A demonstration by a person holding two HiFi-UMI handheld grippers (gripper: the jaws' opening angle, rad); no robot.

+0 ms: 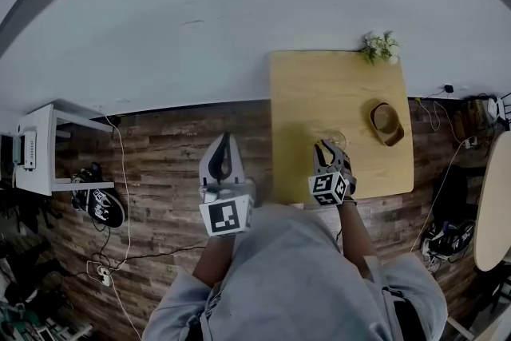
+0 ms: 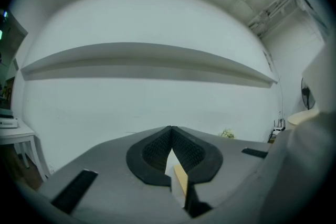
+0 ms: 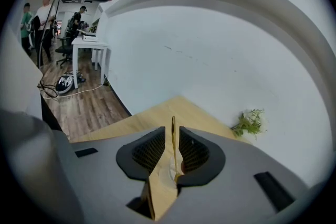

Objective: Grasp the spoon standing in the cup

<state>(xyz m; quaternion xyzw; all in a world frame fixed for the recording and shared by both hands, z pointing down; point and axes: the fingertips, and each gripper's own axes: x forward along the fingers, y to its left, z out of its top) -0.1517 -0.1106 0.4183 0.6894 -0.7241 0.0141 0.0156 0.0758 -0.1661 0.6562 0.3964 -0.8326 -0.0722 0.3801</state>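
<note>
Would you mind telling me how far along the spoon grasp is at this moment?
Done: the right gripper is lined up, with the spoon handle upright between its jaws, above the cup on the table. In hand: positioning only; a gap shows on each side of the handle, so nothing is gripped. Left: close the jaws on it. The left gripper is shut, empty, aside.

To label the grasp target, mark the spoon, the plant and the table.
spoon [image 3: 172, 136], right gripper view, on its upright handle
plant [image 3: 249, 122], right gripper view, on its green sprigs
table [image 1: 319, 84], head view, on its bare wooden top
</note>
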